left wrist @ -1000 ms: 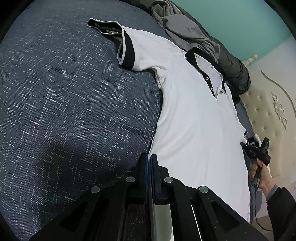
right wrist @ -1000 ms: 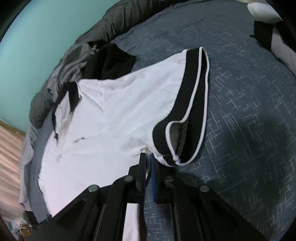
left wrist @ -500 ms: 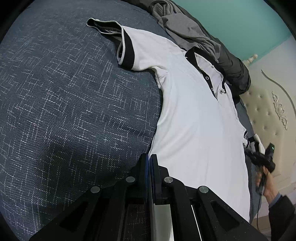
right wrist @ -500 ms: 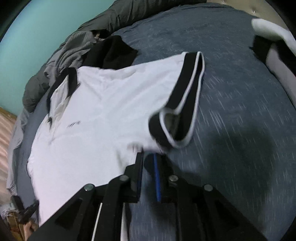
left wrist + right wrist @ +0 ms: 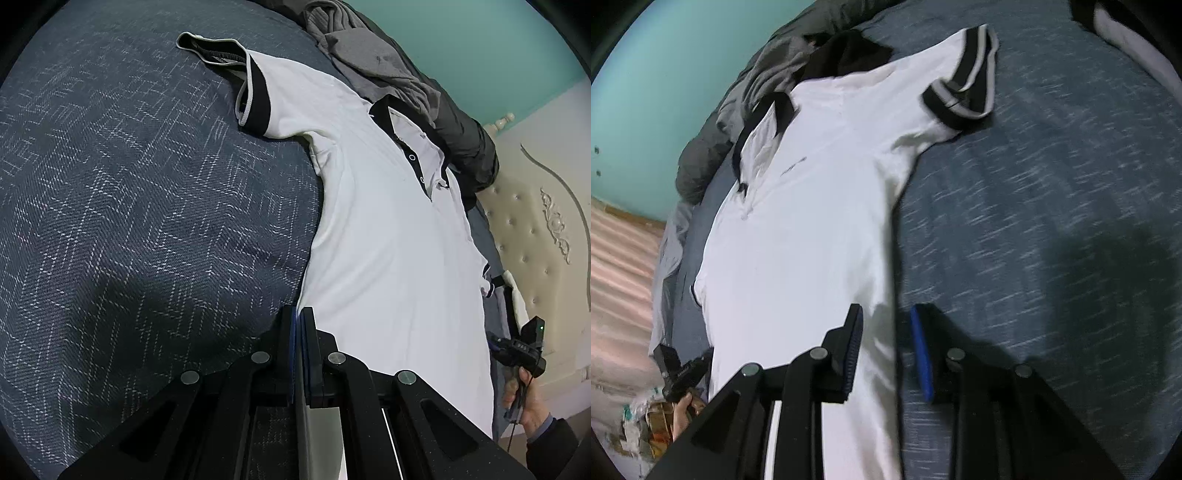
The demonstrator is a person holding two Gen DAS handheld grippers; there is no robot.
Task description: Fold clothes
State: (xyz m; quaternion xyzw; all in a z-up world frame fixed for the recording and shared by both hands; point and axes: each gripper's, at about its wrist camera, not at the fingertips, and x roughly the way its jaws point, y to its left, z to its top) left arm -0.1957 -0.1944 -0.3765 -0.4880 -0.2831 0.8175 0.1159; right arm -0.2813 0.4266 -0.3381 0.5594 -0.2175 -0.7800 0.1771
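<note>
— Where was the polo shirt (image 5: 388, 236)?
— Spread flat, front up, on the bed (image 5: 129, 192), collar toward twelve o'clock, grey clothes (image 5: 373, 55) beyond it.
— And the left tool (image 5: 298, 317)?
— Clamped on the shirt's side edge at six o'clock.
— The right tool (image 5: 886, 332)?
— Its jaws stood apart, straddling the opposite edge and holding nothing.

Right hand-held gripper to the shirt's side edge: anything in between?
Nothing visible. The right hand-held gripper is open, fingers straddling the side edge of the white polo shirt with black trim, flat on the dark blue patterned bedspread.
</note>
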